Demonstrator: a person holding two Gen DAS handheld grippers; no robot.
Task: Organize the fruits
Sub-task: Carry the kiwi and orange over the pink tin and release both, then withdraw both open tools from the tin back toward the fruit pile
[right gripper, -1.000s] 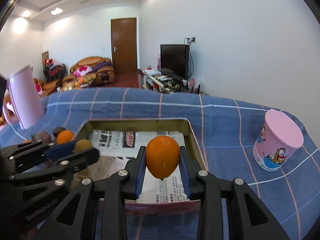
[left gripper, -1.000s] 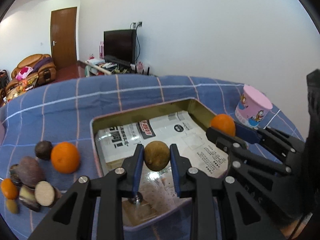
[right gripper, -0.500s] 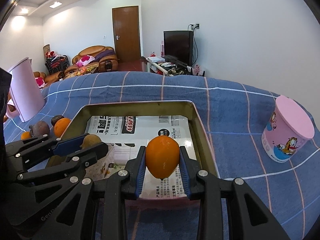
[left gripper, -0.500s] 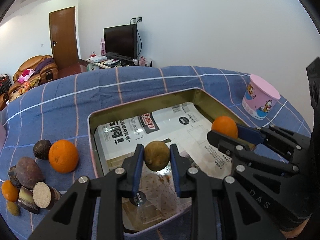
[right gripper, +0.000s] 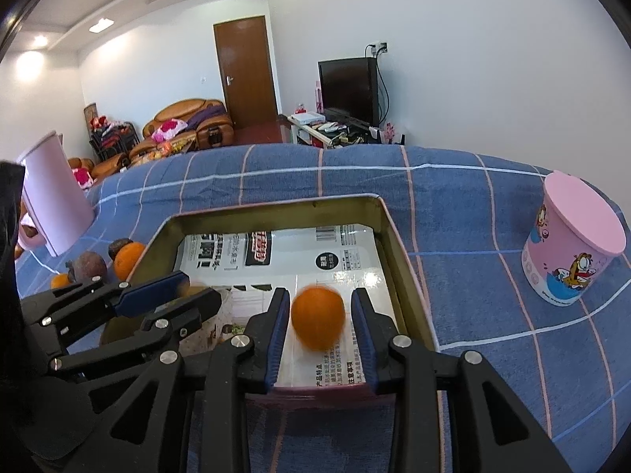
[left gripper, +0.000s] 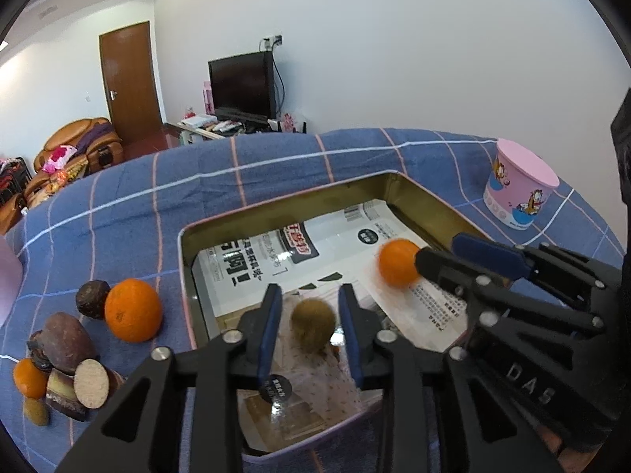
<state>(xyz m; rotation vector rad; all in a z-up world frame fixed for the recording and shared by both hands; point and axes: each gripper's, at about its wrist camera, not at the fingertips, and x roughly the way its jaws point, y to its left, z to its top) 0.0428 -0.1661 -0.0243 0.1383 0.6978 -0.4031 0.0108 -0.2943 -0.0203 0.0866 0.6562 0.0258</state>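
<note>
Step in hand: release of two fruits into the tin (left gripper: pixel 276 213) on the blue checked cloth (left gripper: pixel 118 197).
Left gripper (left gripper: pixel 311 325): jaws opening; the kiwi (left gripper: pixel 313 325) sits between the pads with a gap on both sides, blurred, judged to be dropping free.
Right gripper (right gripper: pixel 318 323): the pads stand clear of the small orange (right gripper: pixel 318 323), which is blurred and low between them; it is let go, not gripped.
Fruit location: both are over the tin's paper-lined floor, the kiwi toward the near left, the small orange by the right wall.
Advice: hold both grippers steady until each fruit settles, then lift straight out. Keeping the jaws low would limit rolling on the slick paper. The small orange lies close to the right wall, so the right fingers should avoid the rim on withdrawal.
Left view only: the waiting pile left of the tin, with a large orange (left gripper: pixel 133 311), a dark round fruit (left gripper: pixel 92 298), cut brown pieces (left gripper: pixel 90 384) and a smaller orange fruit (left gripper: pixel 29 378).
Right view only: a pink jug (right gripper: pixel 53 205) at far left; the kiwi is mostly hidden behind the left gripper's fingers.
Both views: a pink cup (right gripper: pixel 572 244) well right of the tin.
</note>
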